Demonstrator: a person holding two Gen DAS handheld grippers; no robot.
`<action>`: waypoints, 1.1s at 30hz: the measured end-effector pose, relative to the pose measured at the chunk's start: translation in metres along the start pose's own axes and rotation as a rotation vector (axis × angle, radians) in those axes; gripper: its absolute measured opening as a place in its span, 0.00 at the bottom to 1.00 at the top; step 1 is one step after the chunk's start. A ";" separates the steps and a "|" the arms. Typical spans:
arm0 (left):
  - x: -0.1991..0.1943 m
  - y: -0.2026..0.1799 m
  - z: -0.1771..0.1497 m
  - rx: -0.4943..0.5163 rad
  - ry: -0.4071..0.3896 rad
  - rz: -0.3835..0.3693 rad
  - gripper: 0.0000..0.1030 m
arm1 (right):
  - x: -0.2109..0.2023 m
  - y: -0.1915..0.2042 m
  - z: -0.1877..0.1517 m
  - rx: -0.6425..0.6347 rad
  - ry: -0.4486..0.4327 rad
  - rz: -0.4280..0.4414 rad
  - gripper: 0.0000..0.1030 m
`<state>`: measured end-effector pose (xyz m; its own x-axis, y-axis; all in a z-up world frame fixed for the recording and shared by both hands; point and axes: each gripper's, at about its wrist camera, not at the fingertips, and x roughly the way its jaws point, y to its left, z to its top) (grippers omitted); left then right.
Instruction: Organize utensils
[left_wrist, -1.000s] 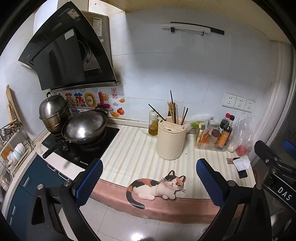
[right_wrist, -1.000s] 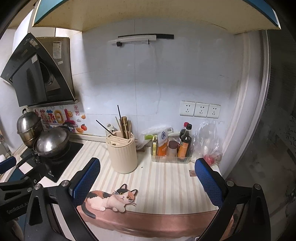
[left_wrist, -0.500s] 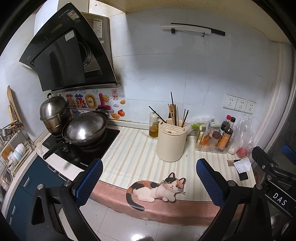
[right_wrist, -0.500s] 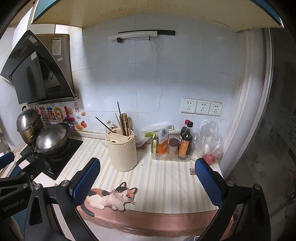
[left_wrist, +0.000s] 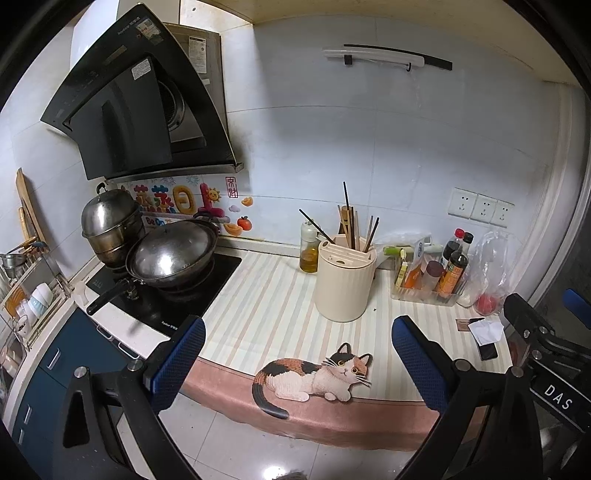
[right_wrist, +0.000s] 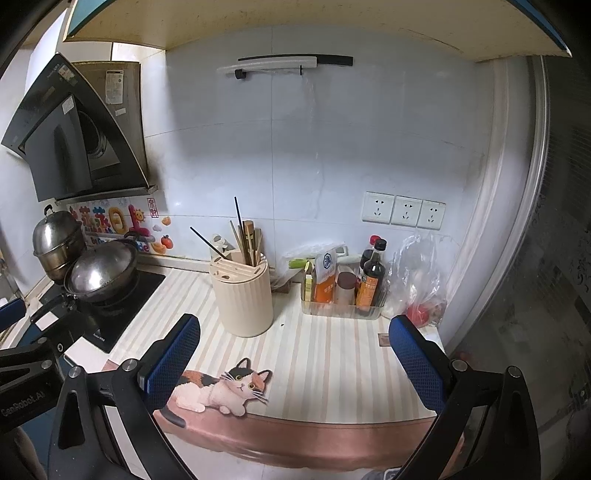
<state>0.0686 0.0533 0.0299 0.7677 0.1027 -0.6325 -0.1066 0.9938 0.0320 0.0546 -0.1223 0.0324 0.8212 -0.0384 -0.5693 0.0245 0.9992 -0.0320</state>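
Your left gripper (left_wrist: 297, 360) and right gripper (right_wrist: 293, 360) both hang wide open and empty, off the near edge of the striped counter (left_wrist: 266, 310). The cream utensil holder (left_wrist: 345, 280) stands upright mid-counter, chopsticks (left_wrist: 354, 225) poking out of it. An oil bottle (left_wrist: 309, 251) sits just behind it on the left; a clear tray of sauce bottles (left_wrist: 430, 280) stands to its right. The wok (left_wrist: 171, 254) on the far-left cooktop is well apart.
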 end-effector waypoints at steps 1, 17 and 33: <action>0.000 0.000 0.000 0.000 -0.001 0.001 1.00 | 0.000 -0.001 0.000 0.000 0.000 0.000 1.00; 0.006 0.000 0.000 -0.015 0.004 0.008 1.00 | 0.004 0.007 -0.001 -0.018 0.005 0.006 1.00; 0.007 0.001 0.001 -0.019 0.003 0.009 1.00 | 0.006 0.009 0.002 -0.023 0.007 0.010 1.00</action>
<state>0.0749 0.0546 0.0263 0.7651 0.1110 -0.6343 -0.1249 0.9919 0.0230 0.0605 -0.1130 0.0303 0.8174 -0.0290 -0.5753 0.0037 0.9990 -0.0451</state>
